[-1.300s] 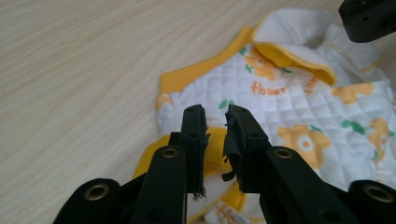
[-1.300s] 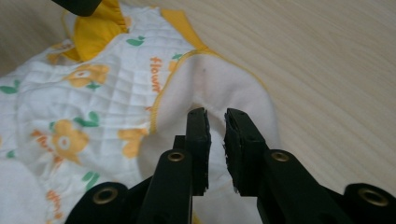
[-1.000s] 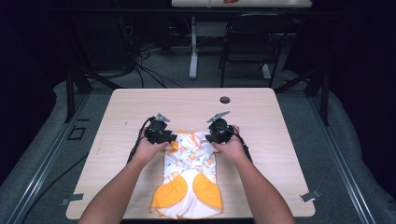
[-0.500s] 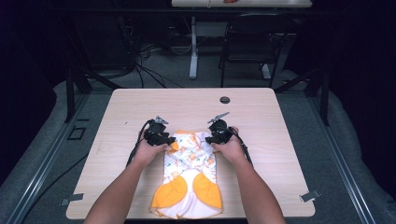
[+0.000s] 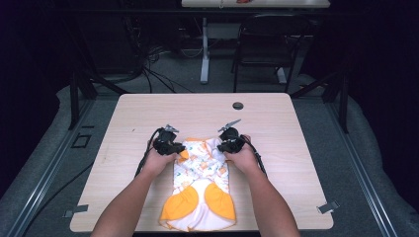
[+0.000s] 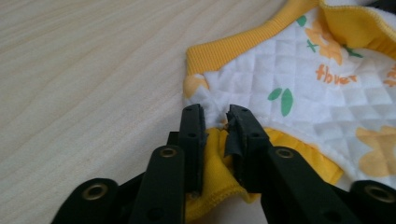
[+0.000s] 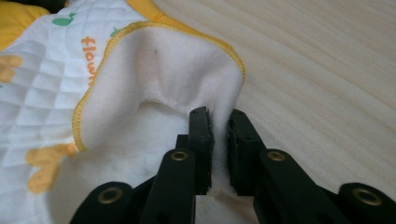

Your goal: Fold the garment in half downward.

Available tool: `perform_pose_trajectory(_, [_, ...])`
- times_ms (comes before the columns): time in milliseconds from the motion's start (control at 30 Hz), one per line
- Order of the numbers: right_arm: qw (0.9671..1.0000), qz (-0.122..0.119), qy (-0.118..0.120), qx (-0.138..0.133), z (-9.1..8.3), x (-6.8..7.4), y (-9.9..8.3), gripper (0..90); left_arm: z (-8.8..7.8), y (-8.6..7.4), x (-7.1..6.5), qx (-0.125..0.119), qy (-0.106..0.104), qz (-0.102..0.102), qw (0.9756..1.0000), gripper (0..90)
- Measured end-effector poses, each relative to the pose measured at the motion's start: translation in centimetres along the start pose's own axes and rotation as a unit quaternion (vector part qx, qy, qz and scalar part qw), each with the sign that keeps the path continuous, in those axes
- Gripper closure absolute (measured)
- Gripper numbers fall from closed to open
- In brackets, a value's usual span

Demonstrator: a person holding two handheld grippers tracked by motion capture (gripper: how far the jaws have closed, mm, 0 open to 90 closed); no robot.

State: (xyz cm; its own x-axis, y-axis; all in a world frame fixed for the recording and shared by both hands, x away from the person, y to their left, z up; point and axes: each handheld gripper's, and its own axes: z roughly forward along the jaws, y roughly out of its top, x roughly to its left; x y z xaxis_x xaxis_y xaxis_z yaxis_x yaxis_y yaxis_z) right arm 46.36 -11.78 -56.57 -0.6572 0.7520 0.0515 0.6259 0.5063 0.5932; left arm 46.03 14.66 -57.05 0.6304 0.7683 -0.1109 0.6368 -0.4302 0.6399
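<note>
Small quilted garment (image 5: 200, 185) flat on worktop (image 5: 296, 148), near front edge, centred btwn the two forearms; orange leg patches toward the person, top end toward far side. Left hand-held gripper (image 5: 174, 146) at garment's upper-left corner, right hand-held gripper (image 5: 223, 144) at upper-right corner — both low on the fabric.

Left gripper view: left hand-held gripper (image 6: 215, 114) nearly together, a bunched fold of yellow trim and white quilt pinched btwn the jaws, orange ribbed band just beyond. Right gripper view: right hand-held gripper (image 7: 218, 115) likewise clamped on a raised flap of white inner fabric w/ yellow stitched edge. Jaws of both just been closing, cloth btwn them.

Vs. earlier frames: hands in much the same spots, garment lying as before — no shift of its outline worth noting.

Edges & room: bare worktop wide open to left, right and far side of garment; small dark round grommet (image 5: 238, 105) well apart toward far edge. Garment's lower hem close to front edge. Cables trailing back along both wrists.
</note>
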Motion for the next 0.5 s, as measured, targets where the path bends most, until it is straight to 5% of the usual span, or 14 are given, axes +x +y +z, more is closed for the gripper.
perform_pose_trajectory(167, [0.9999, -0.010, -0.007, -0.001, -0.3, 0.3, 0.1, 85.7, -0.2, 0.3, 0.2, 0.003, -0.011, -0.020, 0.9997, 84.3])
perform_pose_trajectory(500, [0.9991, -0.030, -0.015, -0.025, -2.0, 0.6, 0.2, 85.9, -2.3, 1.4, 0.0, -0.020, -0.004, 0.000, 0.9998, 85.0])
